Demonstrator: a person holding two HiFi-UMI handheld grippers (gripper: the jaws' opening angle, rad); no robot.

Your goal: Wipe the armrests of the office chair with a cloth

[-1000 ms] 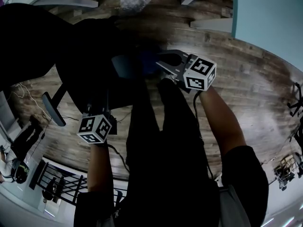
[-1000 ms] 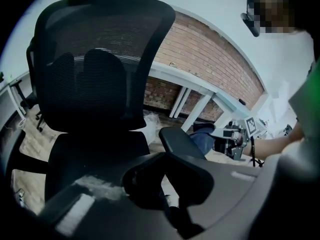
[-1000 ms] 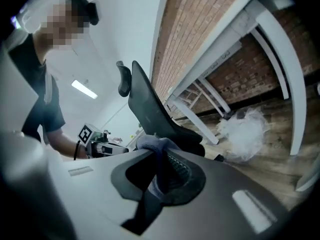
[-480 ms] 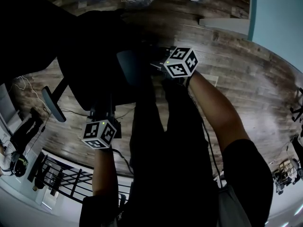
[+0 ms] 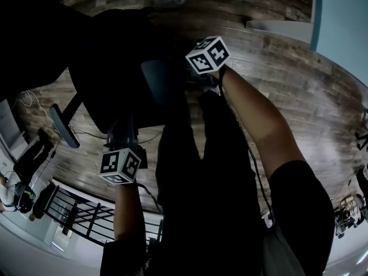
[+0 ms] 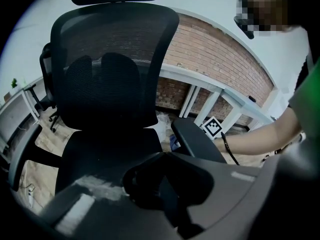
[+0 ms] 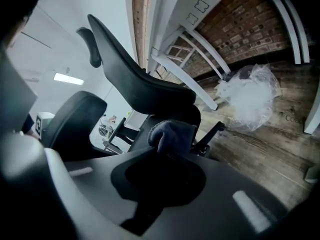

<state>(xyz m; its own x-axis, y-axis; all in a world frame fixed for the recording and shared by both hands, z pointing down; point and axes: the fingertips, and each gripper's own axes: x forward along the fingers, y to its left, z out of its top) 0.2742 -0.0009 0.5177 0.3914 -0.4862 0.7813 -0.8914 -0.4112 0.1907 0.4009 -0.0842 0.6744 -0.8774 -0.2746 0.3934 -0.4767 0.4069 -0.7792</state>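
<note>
Right gripper (image 7: pixel 159 153) is clenched on a bunched dark blue cloth (image 7: pixel 172 133). A wad of it bulges out past the closed tips, probably so that soft fabric rather than hard plastic meets the chair. It points a little downward beside the black mesh-backed office chair (image 6: pixel 112 84). In the left gripper view its marker cube and the forearm behind it show just past the padded black armrest (image 6: pixel 196 143) on the person's right, with a speck of blue, probably the cloth, at that armrest's far end. Whether the cloth touches the pad I cannot tell, as the head view is too dark there. That placement suggests a wipe starting from the far end, so the stroke can be drawn along the pad's length toward the person. Left gripper (image 6: pixel 161 156) has its jaws together with nothing between them and hangs low in front of the seat, pointing down at the chair. It seems parked out of the way, perhaps ready to steady the chair should it roll or swivel under pressure. The other armrest (image 5: pixel 62 129), across the seat in the head view, stands well apart from both grippers, so I judge that side is not yet wiped and the task is at an early stage
</note>
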